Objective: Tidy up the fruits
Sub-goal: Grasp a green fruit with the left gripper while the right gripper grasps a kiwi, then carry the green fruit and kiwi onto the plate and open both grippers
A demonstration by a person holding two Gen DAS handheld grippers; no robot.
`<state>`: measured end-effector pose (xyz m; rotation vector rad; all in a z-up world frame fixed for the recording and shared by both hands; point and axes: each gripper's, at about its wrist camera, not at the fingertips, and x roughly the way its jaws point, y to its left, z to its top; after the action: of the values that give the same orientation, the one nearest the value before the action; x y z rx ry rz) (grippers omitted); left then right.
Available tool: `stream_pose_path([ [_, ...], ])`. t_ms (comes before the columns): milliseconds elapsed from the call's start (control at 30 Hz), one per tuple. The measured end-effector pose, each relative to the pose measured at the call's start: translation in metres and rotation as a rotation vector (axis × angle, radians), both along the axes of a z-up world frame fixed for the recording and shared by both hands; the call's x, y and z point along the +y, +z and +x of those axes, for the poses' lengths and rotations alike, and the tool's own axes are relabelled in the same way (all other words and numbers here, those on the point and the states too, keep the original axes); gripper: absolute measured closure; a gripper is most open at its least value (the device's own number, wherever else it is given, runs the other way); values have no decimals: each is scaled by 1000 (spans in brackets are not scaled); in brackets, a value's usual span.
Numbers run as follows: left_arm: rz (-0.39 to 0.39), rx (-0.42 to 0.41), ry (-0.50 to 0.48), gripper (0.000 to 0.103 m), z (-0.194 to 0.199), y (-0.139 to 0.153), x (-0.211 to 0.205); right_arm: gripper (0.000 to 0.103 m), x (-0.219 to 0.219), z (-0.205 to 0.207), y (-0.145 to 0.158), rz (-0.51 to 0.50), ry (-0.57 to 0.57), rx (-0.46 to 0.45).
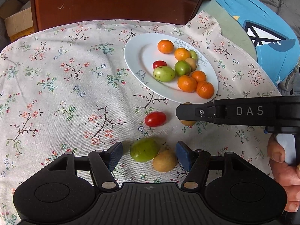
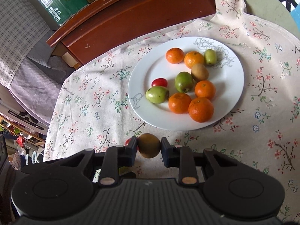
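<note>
My left gripper (image 1: 150, 154) stands open low over the floral cloth. A green fruit (image 1: 144, 150) and a yellow-brown fruit (image 1: 165, 161) lie touching each other between its blue pads (image 1: 116, 154); the left pad is clear of the green one. A red cherry tomato (image 1: 155, 119) lies just beyond. My right gripper (image 2: 149, 147) is shut on a brown kiwi-like fruit (image 2: 149, 148), held just in front of the white plate (image 2: 234, 86). The plate (image 1: 135, 56) carries several small oranges, green fruits, a brown one and a cherry tomato (image 2: 159, 82).
A dark wooden cabinet (image 1: 112, 1) stands behind the table. A blue cloth item (image 1: 262, 30) lies at the right, a cardboard box (image 1: 18, 24) at the left. A person's hand (image 1: 285, 168) holds the right gripper's handle. A green carton (image 2: 56, 0) sits on the cabinet.
</note>
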<state>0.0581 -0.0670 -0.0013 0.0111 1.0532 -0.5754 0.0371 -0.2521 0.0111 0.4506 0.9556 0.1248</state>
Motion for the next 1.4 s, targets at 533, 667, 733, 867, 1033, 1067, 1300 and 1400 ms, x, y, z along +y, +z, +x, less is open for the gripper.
stream_pose_path([
  [533,22,9,55,43,0,1,-3,76,1,0,-2,-8,7,10],
  [667,-11,29,75,60,2,1,-2,76,3,-1,-1,-16,14,6],
  [733,-11,17,68,66,1,2,-3,76,4,-1,-1,-22,16,3],
  [867,-21,7,74,74,-2,4,-3,76,2,0,-2,-18,13,11],
  [1033,-18,-6,69,77,-1,4,-3,76,2,-1,-1,-15,11,8],
  [1067,-17,-10,68,77,-2,4,-3,76,1,-1,-1,-16,11,8],
  [1300,-5,-10,47,73,0,-1,-7,76,2,0,-4,-14,14,26],
  [1400,4,-32,36,75,-1,-1,-10,76,1,1,-6,-12,9,34],
])
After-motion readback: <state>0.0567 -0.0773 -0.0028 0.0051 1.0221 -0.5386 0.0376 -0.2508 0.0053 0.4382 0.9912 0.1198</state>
